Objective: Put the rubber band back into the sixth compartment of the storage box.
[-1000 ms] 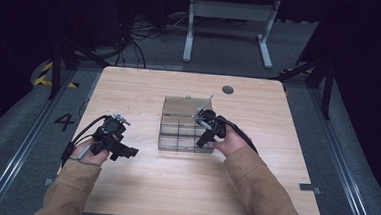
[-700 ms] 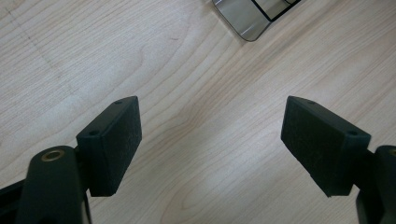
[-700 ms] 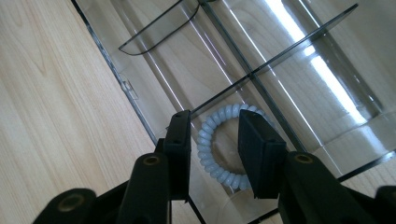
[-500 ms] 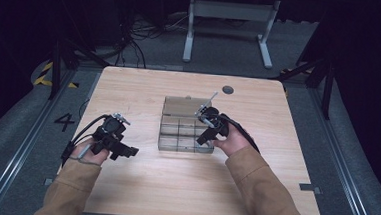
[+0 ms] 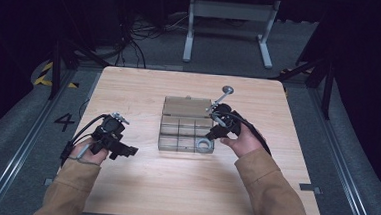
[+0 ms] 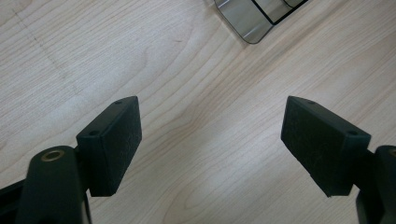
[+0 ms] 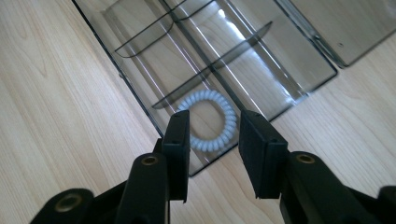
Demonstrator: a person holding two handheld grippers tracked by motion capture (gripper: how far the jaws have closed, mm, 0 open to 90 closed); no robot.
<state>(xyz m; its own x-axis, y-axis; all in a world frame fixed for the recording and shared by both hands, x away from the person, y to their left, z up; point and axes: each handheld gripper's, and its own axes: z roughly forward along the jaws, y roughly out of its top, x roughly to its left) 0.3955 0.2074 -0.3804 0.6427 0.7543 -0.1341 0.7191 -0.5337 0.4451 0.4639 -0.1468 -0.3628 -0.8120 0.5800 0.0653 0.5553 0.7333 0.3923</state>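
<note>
right gripper (image 7: 212, 140) part open over white coil hair tie (image 7: 211, 120) lying in clear divided box (image 7: 140, 65) corner compartment, left gripper (image 6: 210, 149) wide open, empty, above wooden table (image 6: 187, 93).

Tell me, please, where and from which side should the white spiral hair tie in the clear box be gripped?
Grip the white spiral hair tie across one side of its loop, from above. It lies flat in a corner compartment of the clear box, whose walls block any sideways approach.

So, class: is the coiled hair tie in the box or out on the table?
In: the hair tie lies in a corner compartment of the clear box.
</note>
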